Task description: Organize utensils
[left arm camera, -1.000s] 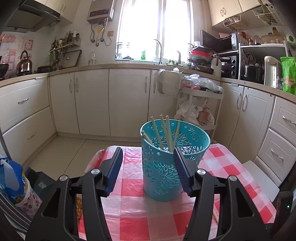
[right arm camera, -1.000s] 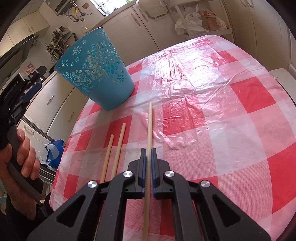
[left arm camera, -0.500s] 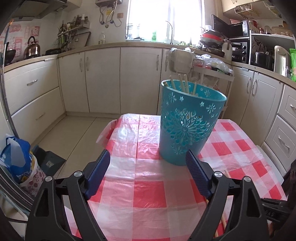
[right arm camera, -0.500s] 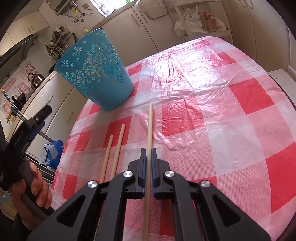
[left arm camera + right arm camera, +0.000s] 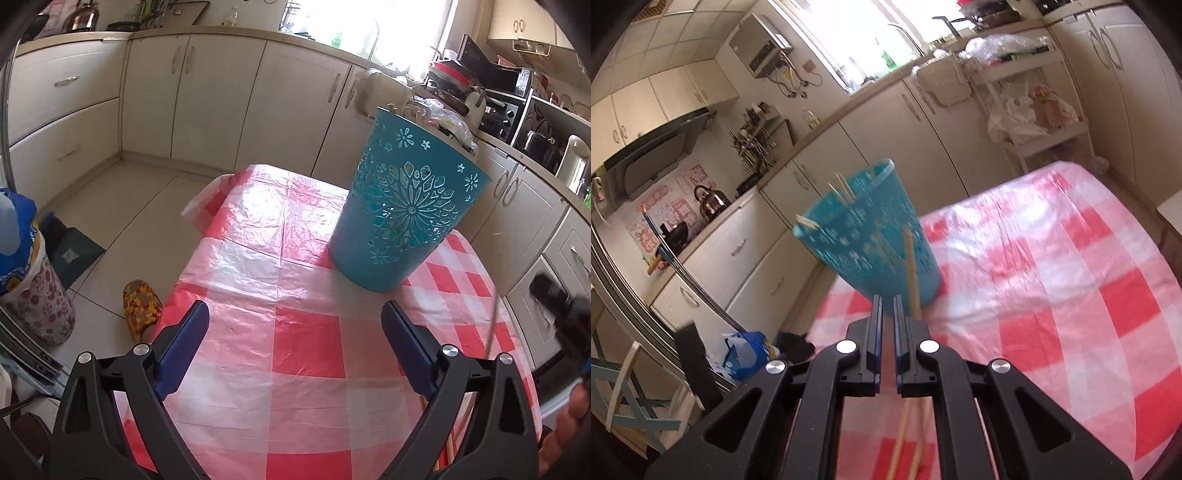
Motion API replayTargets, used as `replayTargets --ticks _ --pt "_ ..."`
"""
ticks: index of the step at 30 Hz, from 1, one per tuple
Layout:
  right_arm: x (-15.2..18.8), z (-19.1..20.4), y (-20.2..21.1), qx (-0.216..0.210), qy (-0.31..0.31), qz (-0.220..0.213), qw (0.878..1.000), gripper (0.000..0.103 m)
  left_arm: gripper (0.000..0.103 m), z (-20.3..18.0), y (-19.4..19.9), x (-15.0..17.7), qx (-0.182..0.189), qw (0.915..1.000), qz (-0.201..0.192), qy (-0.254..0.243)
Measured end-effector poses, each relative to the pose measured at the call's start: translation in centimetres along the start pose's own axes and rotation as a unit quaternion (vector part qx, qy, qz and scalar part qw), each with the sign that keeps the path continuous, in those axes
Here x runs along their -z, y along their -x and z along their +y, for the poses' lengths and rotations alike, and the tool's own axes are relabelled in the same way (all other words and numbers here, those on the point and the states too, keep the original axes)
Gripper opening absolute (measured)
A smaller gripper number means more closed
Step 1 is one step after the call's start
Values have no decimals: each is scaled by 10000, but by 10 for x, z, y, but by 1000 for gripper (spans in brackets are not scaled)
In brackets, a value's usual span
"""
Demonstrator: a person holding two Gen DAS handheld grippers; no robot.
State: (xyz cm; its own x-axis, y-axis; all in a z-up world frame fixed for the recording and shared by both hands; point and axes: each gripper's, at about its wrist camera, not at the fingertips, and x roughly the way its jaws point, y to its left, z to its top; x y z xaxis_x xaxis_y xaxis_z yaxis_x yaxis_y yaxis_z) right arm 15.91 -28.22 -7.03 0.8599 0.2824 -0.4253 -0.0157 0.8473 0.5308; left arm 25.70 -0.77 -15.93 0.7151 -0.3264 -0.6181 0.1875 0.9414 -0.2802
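The left gripper (image 5: 295, 347) is opening its jaws over the checked tablecloth (image 5: 295, 258), nothing between them. The right gripper (image 5: 887, 314) is closed on one chopstick (image 5: 911, 271). The blue basket (image 5: 402, 218) stands far right, chopsticks inside

A red, pink and white checked tablecloth (image 5: 303, 343) is seen, glossy under clear film. The basket (image 5: 402, 218) is coloured teal, pierced with flower and star cut-outs. Pale wooden chopsticks (image 5: 911, 273) are shown. Dark blue pads (image 5: 183, 345) are set on black gripper fingers. Cream cabinets (image 5: 214, 96) are seen far off.
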Motion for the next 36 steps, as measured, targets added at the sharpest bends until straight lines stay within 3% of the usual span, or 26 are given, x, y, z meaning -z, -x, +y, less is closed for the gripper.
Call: replayTargets --ticks 7,11,13,16,19,21,26,30,33,36 --pt "-90 63 -5 -591 355 -951 9931 6 90 1 -2 -2 76 9999 63 14" --pt "-111 75 -13 -389 555 -972 9930 6 90 3 -3 -2 136 9998 49 102" --pt "-102 63 -14 97 640 -758 9950 7 90 8 -2 -2 182 9997 23 187" --pt "-60 36 -33 779 853 120 9932 15 90 12 -2 -2 219 9994 8 270" --pt "-17 3 -75 1163 791 1254 9821 17 90 11 -2 -1 221 9994 1 248" --pt "2 -9 -102 1336 893 1617 9737 17 90 13 -2 -1 214 9994 3 262" --pt "18 -16 -136 1693 1155 1951 9591 17 90 14 -2 -2 224 9994 25 277" --pt "28 -14 -143 1861 1608 2015 9481 6 90 13 -2 -2 237 9993 30 273" --pt "22 -22 -128 1847 1395 1845 9552 6 90 13 -2 -2 251 9992 26 298" --pt "4 -23 -90 1645 924 1370 9724 6 90 13 -2 -1 263 9992 23 309"
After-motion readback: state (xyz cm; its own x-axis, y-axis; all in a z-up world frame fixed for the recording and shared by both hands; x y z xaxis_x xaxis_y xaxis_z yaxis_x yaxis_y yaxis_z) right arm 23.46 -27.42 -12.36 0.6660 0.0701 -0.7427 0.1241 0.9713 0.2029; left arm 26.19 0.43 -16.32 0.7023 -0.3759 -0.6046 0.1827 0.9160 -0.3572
